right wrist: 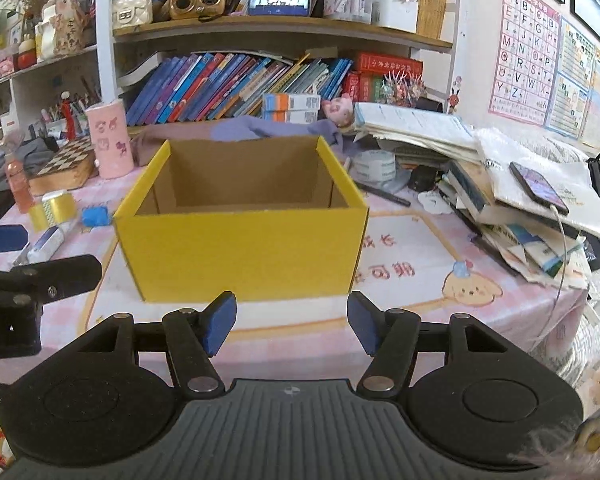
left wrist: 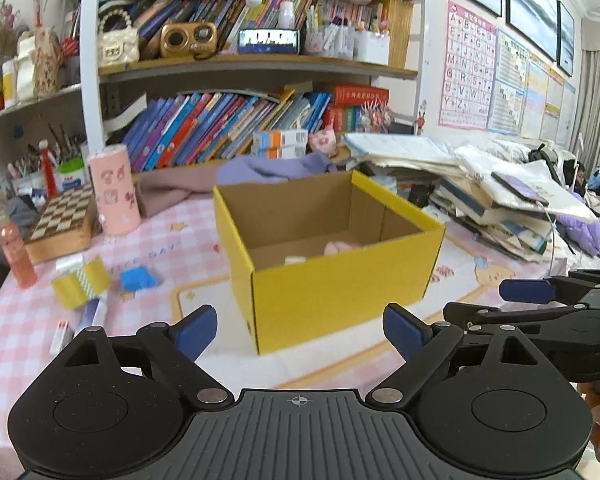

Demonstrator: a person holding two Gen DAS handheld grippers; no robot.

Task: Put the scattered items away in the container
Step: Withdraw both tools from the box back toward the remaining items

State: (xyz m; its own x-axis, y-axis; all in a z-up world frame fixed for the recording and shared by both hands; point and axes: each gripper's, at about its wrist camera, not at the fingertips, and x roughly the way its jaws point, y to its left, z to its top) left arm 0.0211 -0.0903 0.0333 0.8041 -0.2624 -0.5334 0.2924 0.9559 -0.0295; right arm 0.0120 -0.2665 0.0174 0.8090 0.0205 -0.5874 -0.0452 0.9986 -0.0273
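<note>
— Nearest my lens is the left gripper point(left wrist: 299, 330), jaws wide apart and holding nothing. The right gripper point(right wrist: 291, 322) is the same: spread, empty, squared up on the box.

— Where's the box for you?

— At twelve o'clock from the right wrist, its near wall point(right wrist: 240, 256) just beyond the pads. From the left wrist the box point(left wrist: 332, 280) sits at one o'clock, a corner pointing at me. Something pink point(left wrist: 340, 246) and a small white piece point(left wrist: 294, 260) already lie on its floor.

— And what's left outside?

— At ten o'clock from the left: a yellow roll point(left wrist: 80, 282), a blue lump point(left wrist: 138, 278) just beside it, and a tube point(left wrist: 92, 314) nearer me, with a small white packet point(left wrist: 62, 334) beside the tube. All on the pink cloth point(left wrist: 172, 248).

— Risks?

— The box is light card, I'd guess. If I swing left with the right gripper point(left wrist: 540, 300) parked so close beside me, the two rigs could knock, or I clip the corner and shove the box. The roll looks likely to squash or roll away under a poor pinch. The tube lies flat, so the pads may snag the cloth. An orange bottle point(left wrist: 16, 252) stands at nine o'clock; a wide sweep could topple it.
</note>
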